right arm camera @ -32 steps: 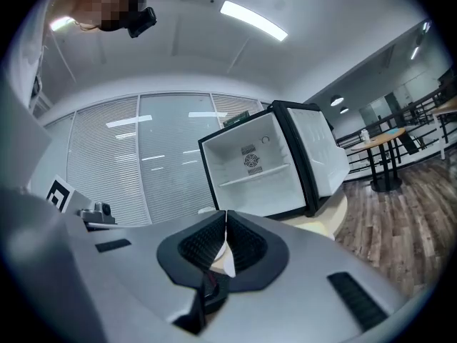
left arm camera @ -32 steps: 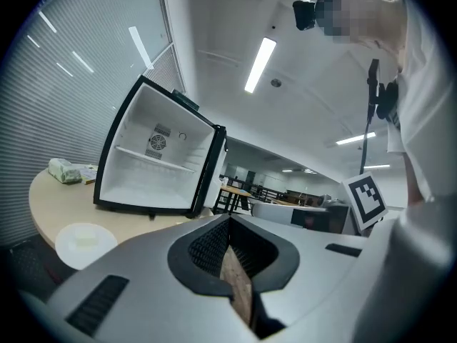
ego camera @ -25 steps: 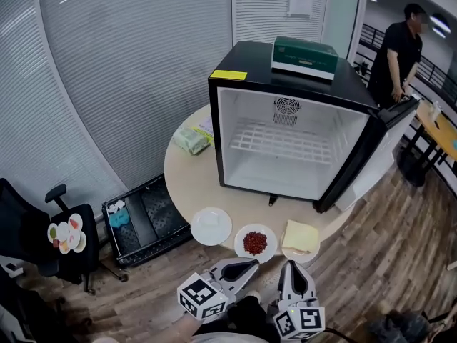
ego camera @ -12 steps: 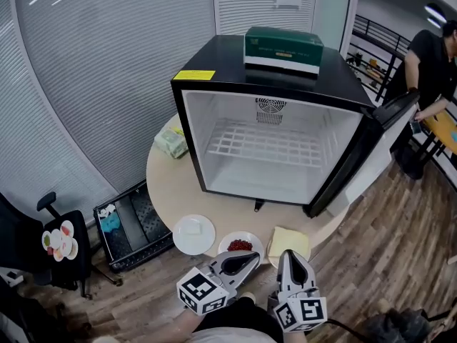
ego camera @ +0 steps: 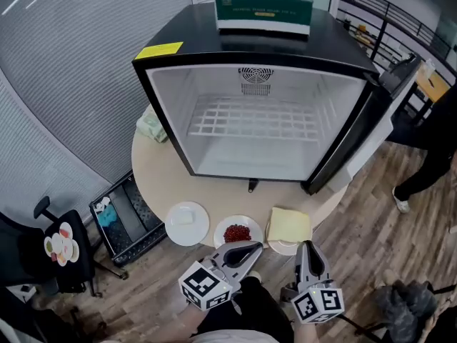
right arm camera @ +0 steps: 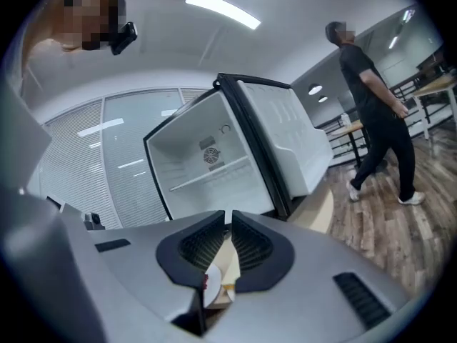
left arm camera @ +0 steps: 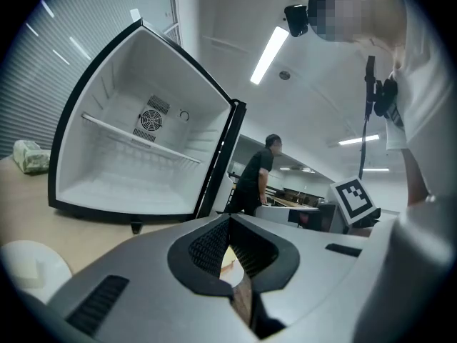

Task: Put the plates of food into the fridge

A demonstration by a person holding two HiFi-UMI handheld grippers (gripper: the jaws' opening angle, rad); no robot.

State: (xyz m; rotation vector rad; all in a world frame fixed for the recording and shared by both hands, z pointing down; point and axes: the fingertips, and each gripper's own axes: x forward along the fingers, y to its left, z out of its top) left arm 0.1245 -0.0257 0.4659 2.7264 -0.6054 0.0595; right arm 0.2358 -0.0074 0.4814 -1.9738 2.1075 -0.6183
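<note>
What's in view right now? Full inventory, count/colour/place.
fridge: 1, black, white inside, door open, empty, on the table
green box: 1, on top of the fridge
table: 1, beige, round
plates: 3, white, in a row at the table's near edge: left plate with a pale piece, middle plate with red food, right plate with a yellow slice
packet: 1, pale green, on the table left of the fridge
tray: 1, black, on the floor, left
chair: 1, black, far left
person: 1, dark clothes, right of the door
left gripper: grey, shut, empty
right gripper: grey, shut, empty
</note>
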